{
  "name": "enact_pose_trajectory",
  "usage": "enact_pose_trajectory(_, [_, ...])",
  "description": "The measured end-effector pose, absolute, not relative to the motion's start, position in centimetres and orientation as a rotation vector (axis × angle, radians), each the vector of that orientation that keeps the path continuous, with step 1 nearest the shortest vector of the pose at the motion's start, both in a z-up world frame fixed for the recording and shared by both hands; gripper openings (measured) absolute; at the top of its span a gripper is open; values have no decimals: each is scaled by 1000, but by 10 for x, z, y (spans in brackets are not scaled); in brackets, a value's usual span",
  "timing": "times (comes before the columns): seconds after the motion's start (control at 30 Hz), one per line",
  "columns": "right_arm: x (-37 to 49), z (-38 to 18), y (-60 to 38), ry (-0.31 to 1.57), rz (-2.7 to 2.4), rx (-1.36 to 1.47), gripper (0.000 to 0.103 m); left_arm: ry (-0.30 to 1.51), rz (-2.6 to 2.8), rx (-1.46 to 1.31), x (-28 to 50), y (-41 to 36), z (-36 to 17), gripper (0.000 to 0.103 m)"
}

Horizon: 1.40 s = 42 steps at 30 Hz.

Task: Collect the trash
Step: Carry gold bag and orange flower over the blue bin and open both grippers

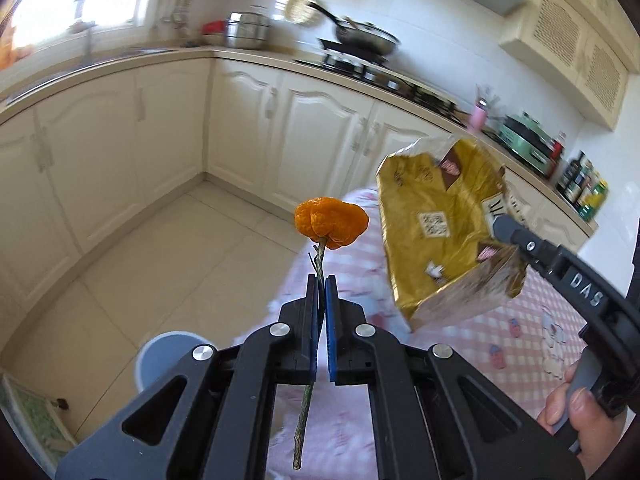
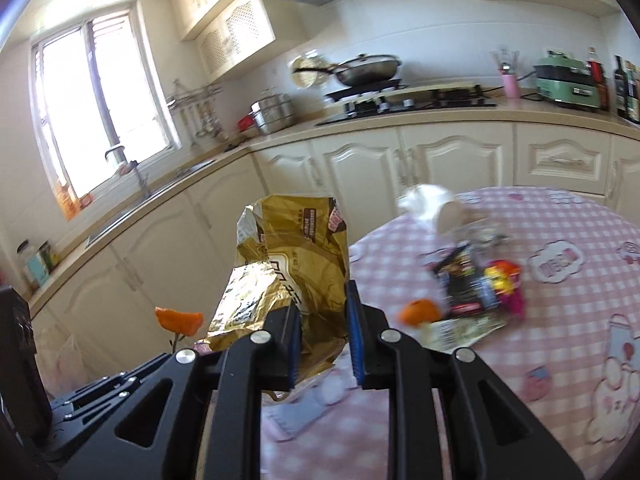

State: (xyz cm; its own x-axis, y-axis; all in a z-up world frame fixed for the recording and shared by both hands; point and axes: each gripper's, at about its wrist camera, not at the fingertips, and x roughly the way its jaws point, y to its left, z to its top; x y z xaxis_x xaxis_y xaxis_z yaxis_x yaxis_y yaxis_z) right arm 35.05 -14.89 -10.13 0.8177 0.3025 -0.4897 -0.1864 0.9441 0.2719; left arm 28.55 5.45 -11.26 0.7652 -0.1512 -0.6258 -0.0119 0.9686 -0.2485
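My left gripper [image 1: 321, 280] is shut on a thin green stem [image 1: 306, 408] that carries an orange peel [image 1: 331, 222] above the fingertips. It hangs over the table's edge and the floor. The same orange peel [image 2: 179, 321] shows at the lower left of the right wrist view. My right gripper [image 2: 322, 312] is shut on a crumpled gold foil bag [image 2: 294, 268], held up in the air. In the left wrist view that gold bag [image 1: 444, 224] hangs to the right of the peel. More wrappers [image 2: 478, 284], another piece of orange peel [image 2: 420, 312] and a crumpled white tissue [image 2: 426, 204] lie on the table.
A round table with a pink checked cloth [image 2: 560, 360] fills the lower right. A light blue bin [image 1: 164, 354] stands on the tiled floor [image 1: 160, 260] below my left gripper. Cream cabinets [image 1: 120, 140], a sink counter and a stove with a pan [image 2: 366, 68] line the walls.
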Motion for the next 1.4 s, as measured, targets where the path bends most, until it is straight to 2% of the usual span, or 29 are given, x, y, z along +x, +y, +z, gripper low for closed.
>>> enact_pose_trajectory(0.3, [359, -150, -14, 698, 433, 85, 20, 730, 111, -344, 258, 160, -137, 2])
enact_pose_trajectory(0.63, [381, -242, 85, 886, 517, -17, 20, 856, 254, -444, 269, 240, -210, 2])
enact_pose_trajectory(0.8, [406, -275, 107, 932, 526, -10, 23, 901, 265, -466, 280, 251, -237, 2])
enact_pose_trajectory(0.97, [424, -299, 115, 975, 524, -10, 34, 936, 264, -474, 293, 254, -255, 2])
enact_pose_trajectory(1.17, [434, -315, 115, 1014, 533, 9, 38, 966, 261, -471, 307, 252, -269, 2])
enact_pose_trajectory(1.4, [432, -309, 103, 1006, 520, 19, 39, 983, 246, -461, 317, 242, -273, 2])
